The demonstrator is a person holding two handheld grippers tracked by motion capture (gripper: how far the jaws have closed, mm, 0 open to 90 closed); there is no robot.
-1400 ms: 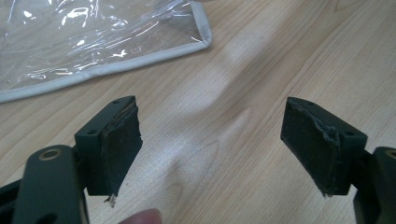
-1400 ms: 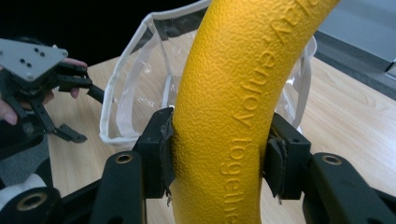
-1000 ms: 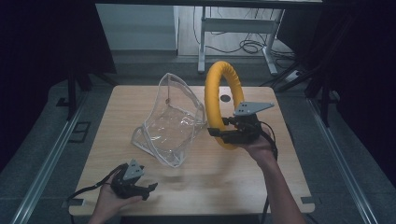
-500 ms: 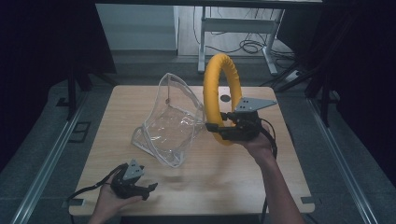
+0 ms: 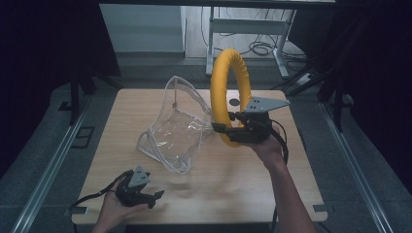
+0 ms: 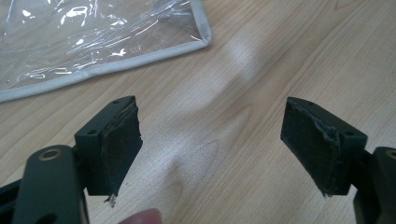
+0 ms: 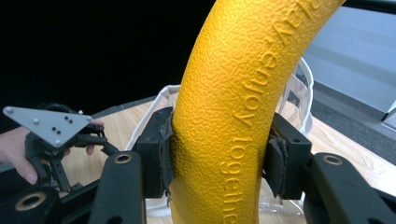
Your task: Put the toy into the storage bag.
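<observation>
Above the right half of the worktop (image 5: 291,184) I hold the yellow ring (image 5: 228,92) upright, pinched by my right hand-held gripper (image 5: 232,130), just right of the clear pouch (image 5: 177,128), while my left hand-held gripper (image 5: 150,198) rests spread at the near-left edge.

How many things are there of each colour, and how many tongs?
Yellow: 1, the yellow ring, held upright in the right tongs.
See-through: 1, the clear bag on the table.
Black tongs: 2, right and left tongs.
Total: 4.
</observation>
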